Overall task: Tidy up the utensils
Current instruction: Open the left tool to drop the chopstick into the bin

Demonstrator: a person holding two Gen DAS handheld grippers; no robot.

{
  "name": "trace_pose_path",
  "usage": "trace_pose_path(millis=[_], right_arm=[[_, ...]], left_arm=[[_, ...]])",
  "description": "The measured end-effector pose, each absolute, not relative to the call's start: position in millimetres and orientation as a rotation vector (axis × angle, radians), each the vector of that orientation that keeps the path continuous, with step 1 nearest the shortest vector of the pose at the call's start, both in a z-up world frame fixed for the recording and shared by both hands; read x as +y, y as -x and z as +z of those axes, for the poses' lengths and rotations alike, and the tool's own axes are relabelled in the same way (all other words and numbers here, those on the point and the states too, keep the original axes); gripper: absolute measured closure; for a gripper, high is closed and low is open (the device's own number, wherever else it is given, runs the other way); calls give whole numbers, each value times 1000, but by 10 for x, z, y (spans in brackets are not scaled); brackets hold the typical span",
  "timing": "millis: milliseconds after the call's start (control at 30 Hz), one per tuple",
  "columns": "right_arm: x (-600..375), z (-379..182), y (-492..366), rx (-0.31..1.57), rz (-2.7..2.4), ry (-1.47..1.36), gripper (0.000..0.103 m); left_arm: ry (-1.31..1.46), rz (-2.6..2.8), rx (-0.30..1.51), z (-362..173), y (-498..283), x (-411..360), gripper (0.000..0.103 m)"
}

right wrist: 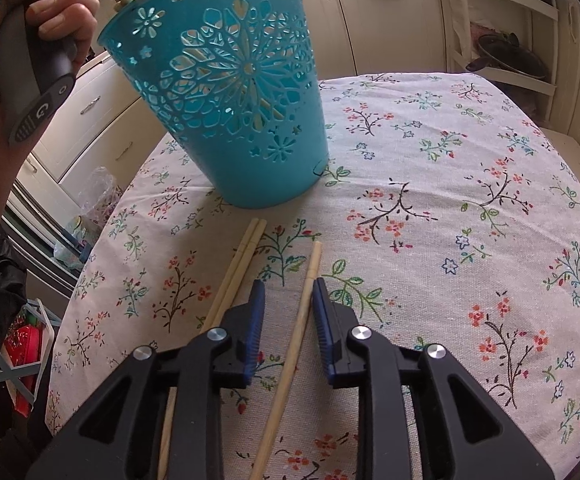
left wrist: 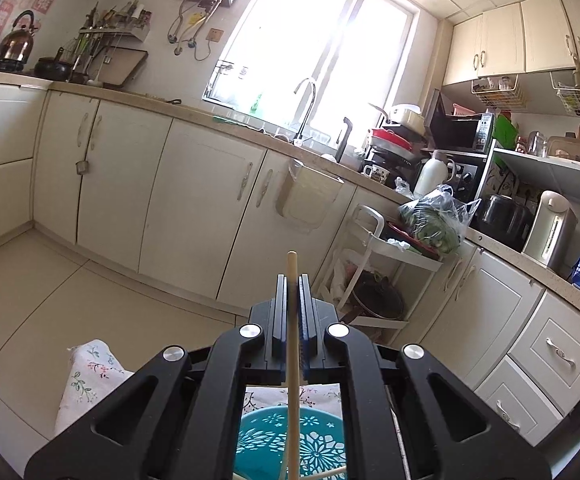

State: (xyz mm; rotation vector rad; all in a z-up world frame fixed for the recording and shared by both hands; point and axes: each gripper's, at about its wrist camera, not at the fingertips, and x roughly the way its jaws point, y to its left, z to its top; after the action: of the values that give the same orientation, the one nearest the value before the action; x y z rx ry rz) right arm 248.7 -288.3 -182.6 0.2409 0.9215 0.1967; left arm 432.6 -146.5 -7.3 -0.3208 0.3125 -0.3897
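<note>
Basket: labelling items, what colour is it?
Teal basket with cut-out flower pattern; right wrist view shows it best.

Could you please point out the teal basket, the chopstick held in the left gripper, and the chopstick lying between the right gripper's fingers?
Teal basket [right wrist: 225, 92]: right wrist view, on its perforated flower-pattern wall.
Held chopstick [left wrist: 292, 268]: left wrist view, on its tip above the closed fingers.
Lying chopstick [right wrist: 304, 312]: right wrist view, mid-shaft, between the parted fingers.

Right of the teal basket [right wrist: 233, 92] the floral tablecloth [right wrist: 470, 208] lies clear (chopsticks [right wrist: 245, 256] crowd its near side).

A floral tablecloth [right wrist: 430, 184] covers the table; cream cabinets [left wrist: 193, 184], a kettle [left wrist: 17, 40] and a microwave [left wrist: 460, 128] stand beyond.
</note>
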Motion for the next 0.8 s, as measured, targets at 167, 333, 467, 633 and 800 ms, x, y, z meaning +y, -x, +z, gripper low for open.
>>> trace_pose_path(millis=[167,333,467,633,800], right_arm=[[-2881,-1827,-2483,921,197,-241,77],[-2879,-1831,-2480,921,196,-242,77],[-2877,-1831,-2479,921,196,-243,77],[-2877,-1830,-2482,922,196,-240,77],[-2876,-1826,-2485,922,197,-242,77]], left_arm=[[296,-393,308,-111,-4269,-1483,98],[277,-392,310,-166,-4207,-1488,98],[231,-401,329,-246,-4133,-1521,98],[148,-413,370,-369,-3999,-1554,98],[114,-440,415,-427,-3863,-1485,87]])
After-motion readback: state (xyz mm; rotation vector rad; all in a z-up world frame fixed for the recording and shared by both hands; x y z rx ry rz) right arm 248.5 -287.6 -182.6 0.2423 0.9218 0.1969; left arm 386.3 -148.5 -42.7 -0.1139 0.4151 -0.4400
